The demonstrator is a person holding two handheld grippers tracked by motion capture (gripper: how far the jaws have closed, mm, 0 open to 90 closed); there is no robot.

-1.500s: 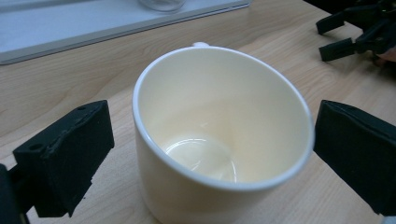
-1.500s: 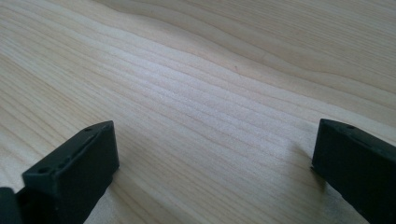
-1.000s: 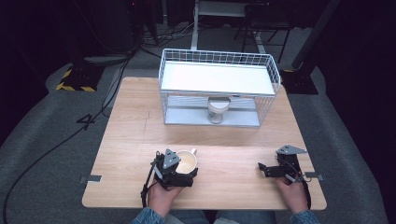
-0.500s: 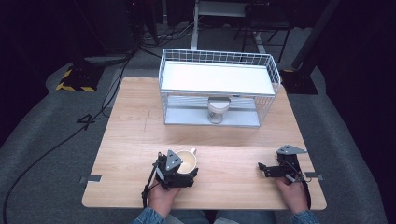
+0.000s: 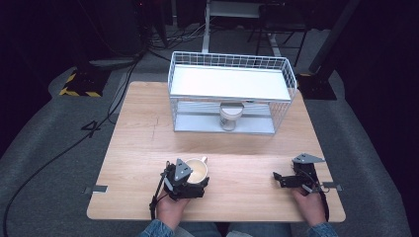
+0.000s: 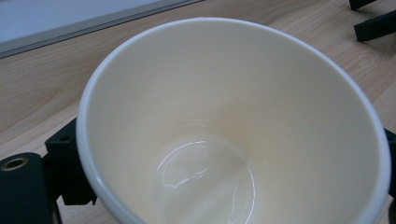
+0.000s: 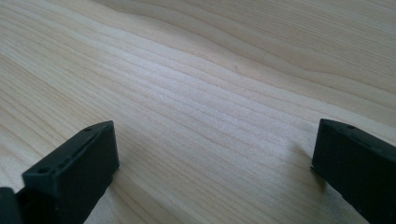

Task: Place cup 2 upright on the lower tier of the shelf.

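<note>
Cream ceramic sits between the jaws of my left claw: a cup at the near edge of the table, mouth turned up and tipped a little toward that claw's camera, so I look straight down into its glossy, empty bowl. The black jaws flank it on both sides and seem to press its wall, so I judge that claw clenched on the cup. My right claw rests well apart, near the table's right edge, jaws spread wide over bare wood, grasping nothing. What the coming move turns on, I think, is the white wire rack straight ahead of the cup at the far side; a second cup stands on its lower shelf under the flat white top. The left claw is already on the cup, so the carry is its job, forward and a little right.
</note>
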